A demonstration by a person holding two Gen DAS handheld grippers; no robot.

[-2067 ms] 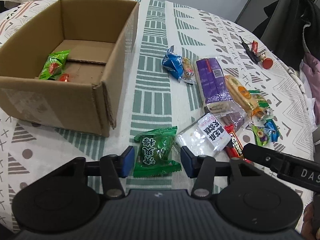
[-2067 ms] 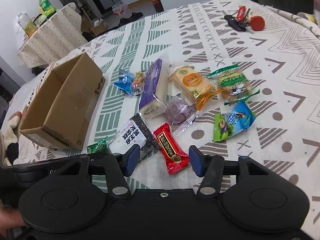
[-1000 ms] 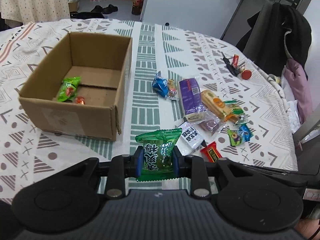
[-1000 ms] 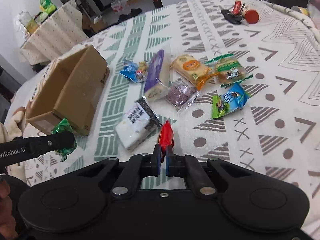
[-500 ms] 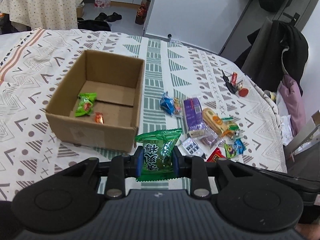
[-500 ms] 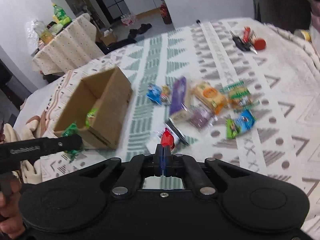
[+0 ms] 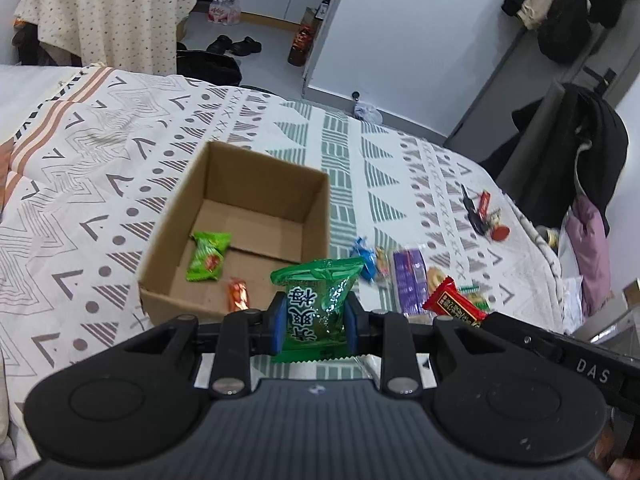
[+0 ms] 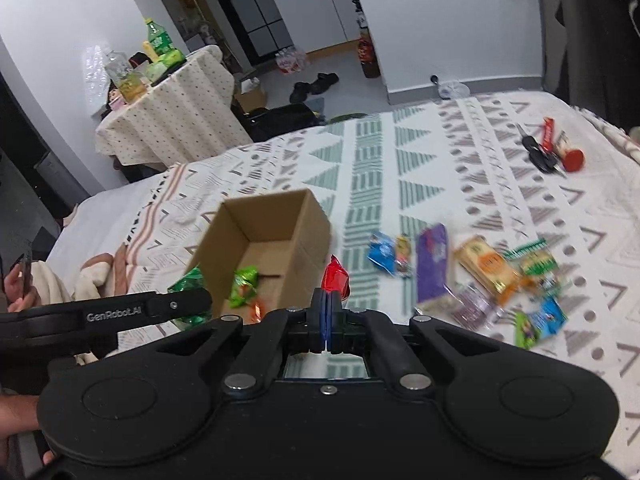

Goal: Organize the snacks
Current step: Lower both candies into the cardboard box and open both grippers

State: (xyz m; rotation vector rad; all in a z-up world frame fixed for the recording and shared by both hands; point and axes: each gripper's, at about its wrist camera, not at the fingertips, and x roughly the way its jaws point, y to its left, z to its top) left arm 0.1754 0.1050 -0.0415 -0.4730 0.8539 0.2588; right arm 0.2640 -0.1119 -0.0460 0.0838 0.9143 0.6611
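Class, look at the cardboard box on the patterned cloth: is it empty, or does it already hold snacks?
Not empty. The cardboard box is open-topped, and a green packet and a small orange sweet lie on its floor; most of the floor is bare.

Matt brown corrugated cardboard box point(image 7: 256, 184), woven patterned cloth tablecloth point(image 7: 100, 184) — faintly creased, glossy crinkled green foil snack packet point(image 7: 316, 300), shiny red plastic wrapper point(image 8: 335, 278), matt black plastic gripper bodies — ribbed at the base, blue rubbery pads point(image 7: 278, 322).
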